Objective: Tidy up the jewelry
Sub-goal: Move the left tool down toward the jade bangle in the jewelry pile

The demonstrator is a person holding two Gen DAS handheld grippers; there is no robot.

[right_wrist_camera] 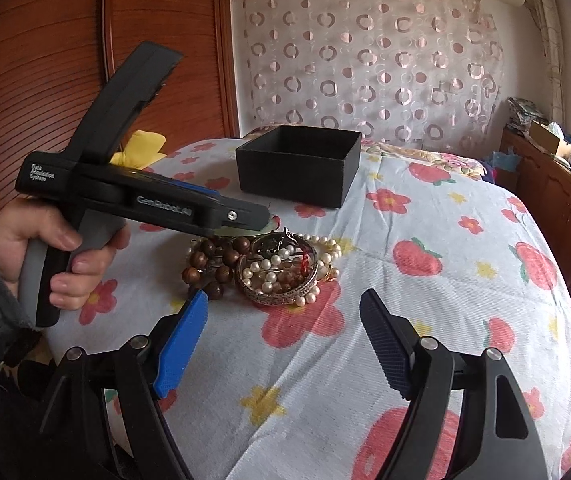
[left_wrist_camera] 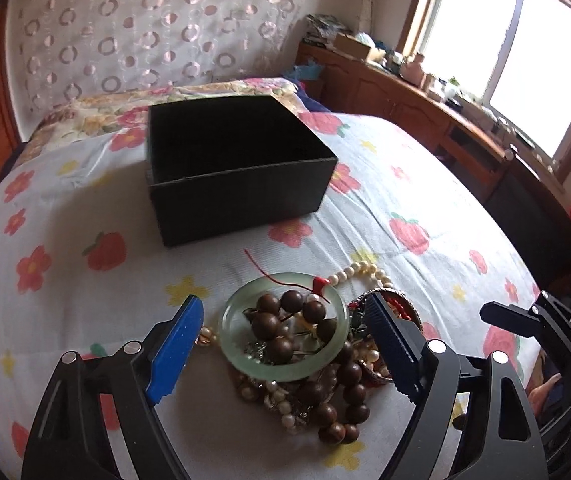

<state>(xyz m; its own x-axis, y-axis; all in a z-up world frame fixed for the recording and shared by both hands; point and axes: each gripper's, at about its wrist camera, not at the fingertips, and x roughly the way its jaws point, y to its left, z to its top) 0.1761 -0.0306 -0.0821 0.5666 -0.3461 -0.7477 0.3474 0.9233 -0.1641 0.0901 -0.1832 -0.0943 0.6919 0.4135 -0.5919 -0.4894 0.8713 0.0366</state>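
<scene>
A pile of jewelry lies on the floral bedspread: a pale green jade bangle, brown wooden beads, white pearls and an ornate metal bangle. My left gripper is open, its fingers either side of the jade bangle, just above it. It also shows in the right wrist view, held over the pile. My right gripper is open and empty, just in front of the pile. An open black box stands beyond the jewelry, its inside dark.
The bed has a floral cover. A wooden dresser with clutter runs along the right under a window. A wooden wardrobe stands at the left. A yellow cushion lies by the far left bed edge.
</scene>
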